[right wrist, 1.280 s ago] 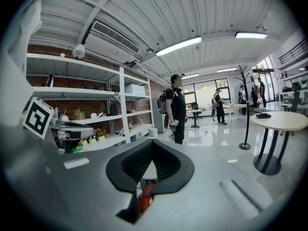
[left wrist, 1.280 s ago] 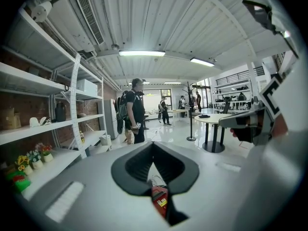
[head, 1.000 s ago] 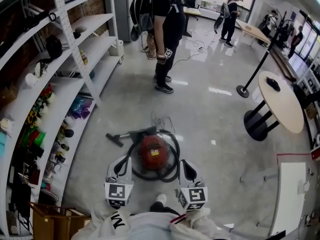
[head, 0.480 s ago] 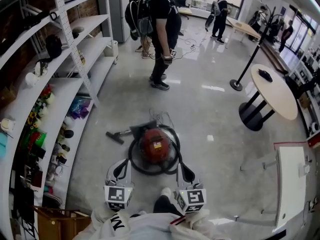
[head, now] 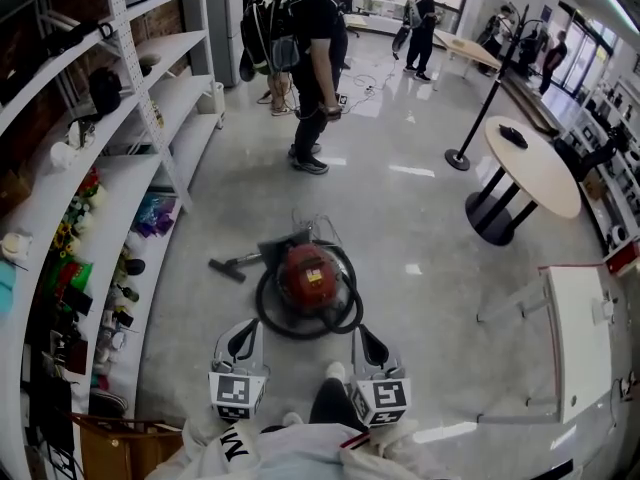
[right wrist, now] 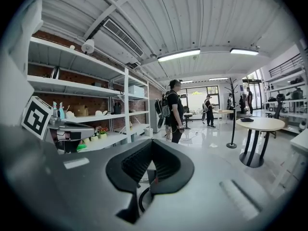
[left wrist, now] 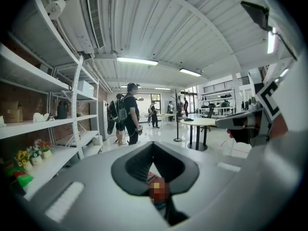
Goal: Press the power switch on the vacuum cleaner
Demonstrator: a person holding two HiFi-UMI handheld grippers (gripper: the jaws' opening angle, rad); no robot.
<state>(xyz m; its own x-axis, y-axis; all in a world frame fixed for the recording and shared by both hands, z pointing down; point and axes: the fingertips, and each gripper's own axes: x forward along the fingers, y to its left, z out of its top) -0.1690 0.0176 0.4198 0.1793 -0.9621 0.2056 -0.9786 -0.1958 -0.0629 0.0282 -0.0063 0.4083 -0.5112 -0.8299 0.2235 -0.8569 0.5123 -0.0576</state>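
A red canister vacuum cleaner (head: 306, 276) lies on the polished floor. Its black hose (head: 268, 320) loops round it and its nozzle (head: 228, 266) points left. My left gripper (head: 244, 326) hangs just short of the loop's near left side. My right gripper (head: 362, 332) hangs off the near right side. Neither touches the vacuum. The left gripper (left wrist: 153, 146) has its jaws meeting at the tips with nothing between them, and so does the right gripper (right wrist: 152, 142). A bit of red body (left wrist: 152, 178) shows through the left jaws' gap.
White shelving (head: 150, 163) full of small items lines the left. A person with a backpack (head: 315, 48) stands beyond the vacuum. To the right are a black post stand (head: 470, 118), a round table (head: 540, 173) and a white table (head: 580, 338). A wooden crate (head: 105, 448) sits at the lower left.
The vacuum cleaner sits higher in the head view than a second ago. The grippers now lie just short of the hose loop rather than flanking it. Both stayed shut.
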